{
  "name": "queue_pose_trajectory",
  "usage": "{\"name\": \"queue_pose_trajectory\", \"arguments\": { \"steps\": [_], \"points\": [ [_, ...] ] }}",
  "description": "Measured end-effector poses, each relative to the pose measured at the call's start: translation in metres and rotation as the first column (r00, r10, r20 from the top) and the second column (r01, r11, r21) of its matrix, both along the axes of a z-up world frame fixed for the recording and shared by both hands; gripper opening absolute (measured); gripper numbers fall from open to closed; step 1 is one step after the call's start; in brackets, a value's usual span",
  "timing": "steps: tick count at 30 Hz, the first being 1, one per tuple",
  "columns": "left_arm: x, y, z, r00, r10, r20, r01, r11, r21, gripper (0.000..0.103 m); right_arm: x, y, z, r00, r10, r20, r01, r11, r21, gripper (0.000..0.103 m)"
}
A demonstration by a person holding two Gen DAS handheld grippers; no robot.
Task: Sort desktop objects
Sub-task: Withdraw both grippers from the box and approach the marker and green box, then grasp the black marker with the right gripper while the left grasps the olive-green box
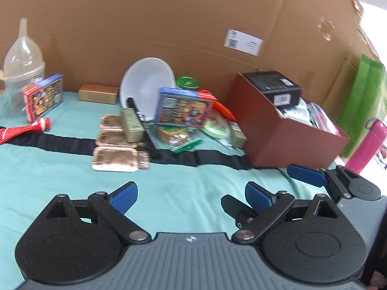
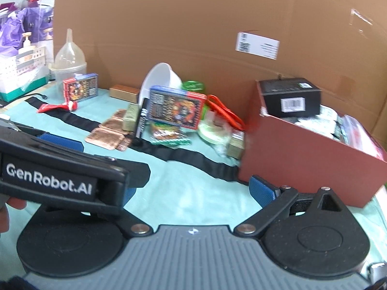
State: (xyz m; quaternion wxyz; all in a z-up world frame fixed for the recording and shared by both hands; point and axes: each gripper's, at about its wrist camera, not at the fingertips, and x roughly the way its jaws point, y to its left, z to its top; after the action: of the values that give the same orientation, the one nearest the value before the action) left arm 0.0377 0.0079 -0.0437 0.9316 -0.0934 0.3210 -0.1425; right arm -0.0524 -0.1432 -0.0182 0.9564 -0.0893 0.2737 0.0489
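Your left gripper (image 1: 191,197) and right gripper (image 2: 191,191) both gape wide, holding nothing, near the red box (image 1: 285,130).

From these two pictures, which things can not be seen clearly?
- Left wrist view: the pink bottle is cut off by the right edge.
- Right wrist view: the left claw's black body covers one finger of the right claw.
- Both views: the brown box walls hide most of its contents.
- Shipping label text: too small and blurred.

We read "GenRobot.AI" in white on the black body of the left tongs (image 2: 60,142); other labels blur.
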Motion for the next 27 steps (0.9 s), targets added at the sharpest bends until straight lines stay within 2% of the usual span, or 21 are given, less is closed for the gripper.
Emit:
{"name": "queue_pose_trajectory", "arguments": {
  "steps": [11, 22, 25, 27],
  "points": [
    [0.029, 0.046, -0.009, 0.997, 0.072, -0.021, -0.073, 0.996, -0.045, 0.096, 0.034, 0.030, -0.003, 0.995, 0.098, -0.016, -0.097, 0.995, 0.018, 0.097],
    [0.061, 0.061, -0.010, 0.997, 0.072, -0.017, -0.073, 0.996, -0.055, 0.087, 0.068, 0.050, -0.012, 0.985, 0.166, -0.053, -0.163, 0.985, 0.051, 0.096],
    [0.074, 0.062, -0.008, 0.998, 0.067, -0.006, -0.068, 0.996, -0.059, 0.081, 0.078, 0.054, -0.014, 0.983, 0.176, -0.057, -0.173, 0.983, 0.058, 0.089],
    [0.084, 0.062, -0.007, 0.997, 0.070, -0.008, -0.071, 0.996, -0.059, 0.079, 0.085, 0.056, -0.015, 0.982, 0.178, -0.066, -0.174, 0.983, 0.065, 0.078]
  ]
}}
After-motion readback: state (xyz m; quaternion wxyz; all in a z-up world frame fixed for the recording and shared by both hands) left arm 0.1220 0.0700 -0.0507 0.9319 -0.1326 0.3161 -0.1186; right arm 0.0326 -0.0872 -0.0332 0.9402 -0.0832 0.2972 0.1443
